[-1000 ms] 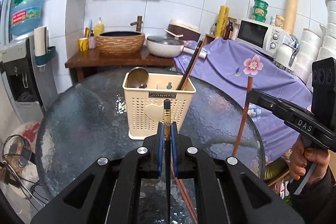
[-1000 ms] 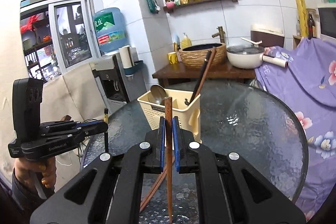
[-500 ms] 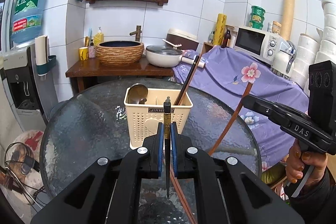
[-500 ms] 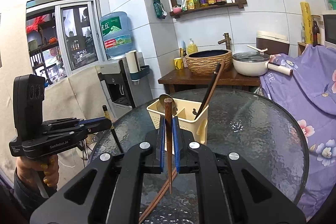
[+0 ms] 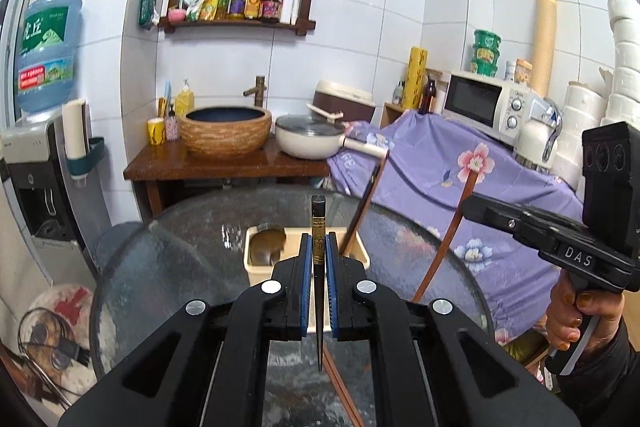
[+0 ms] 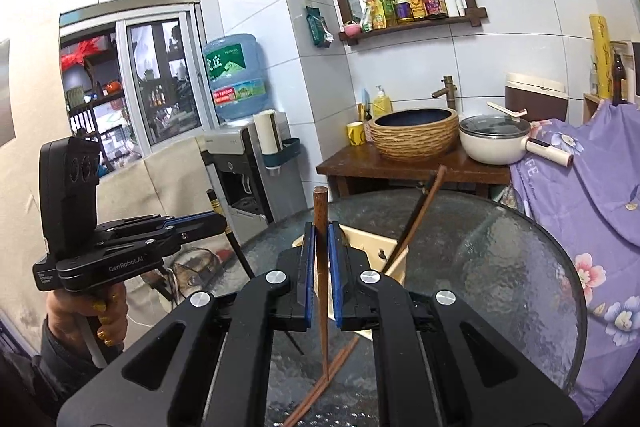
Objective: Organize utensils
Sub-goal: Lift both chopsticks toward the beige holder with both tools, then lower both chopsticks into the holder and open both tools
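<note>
so we've got a round glass table (image 5: 168, 267) with a bumpy, textured top and a thin rim. sitting right on it, toward the far side, is a cream plastic utensil caddy (image 6: 394, 261) with divided compartments. closer to us a pair of reddish-brown chopsticks (image 6: 320, 391) lies flat on the glass, crossed near their tips. rest of the tabletop we can see is just bare glass (image 6: 512, 291) with some light glare on it.

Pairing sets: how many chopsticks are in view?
6: black one in left gripper, brown one in right gripper, two leaning in caddy, two lying on table; others may be hidden.
</note>
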Motion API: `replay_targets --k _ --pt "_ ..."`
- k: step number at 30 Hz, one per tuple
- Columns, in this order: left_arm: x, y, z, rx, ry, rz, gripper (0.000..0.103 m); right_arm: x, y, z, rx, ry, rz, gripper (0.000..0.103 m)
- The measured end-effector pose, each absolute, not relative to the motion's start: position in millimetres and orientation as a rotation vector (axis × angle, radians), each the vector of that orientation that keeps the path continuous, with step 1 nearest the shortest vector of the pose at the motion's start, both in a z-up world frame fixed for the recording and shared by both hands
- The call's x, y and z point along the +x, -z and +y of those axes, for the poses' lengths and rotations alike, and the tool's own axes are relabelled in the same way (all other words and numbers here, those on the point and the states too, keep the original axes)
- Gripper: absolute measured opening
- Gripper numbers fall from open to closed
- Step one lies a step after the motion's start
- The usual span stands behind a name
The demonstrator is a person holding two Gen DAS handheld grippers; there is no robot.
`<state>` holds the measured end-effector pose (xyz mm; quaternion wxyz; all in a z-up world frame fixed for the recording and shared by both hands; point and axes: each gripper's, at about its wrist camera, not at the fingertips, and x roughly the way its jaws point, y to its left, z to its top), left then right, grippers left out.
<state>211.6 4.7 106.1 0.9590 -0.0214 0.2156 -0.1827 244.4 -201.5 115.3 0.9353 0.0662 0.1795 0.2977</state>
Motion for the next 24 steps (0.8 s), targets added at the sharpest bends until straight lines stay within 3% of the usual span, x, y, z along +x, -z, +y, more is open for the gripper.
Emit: replay_targets --k 14,24 --pt "265 -199 11 -0.067 0.292 0.317 0.007 299 -215 -203 0.203 -0.549 0.208 0.008" --pt "313 -142 8 -0.12 0.234 0.393 0.007 342 -159 -189 0.191 -0.457 0.269 0.008"
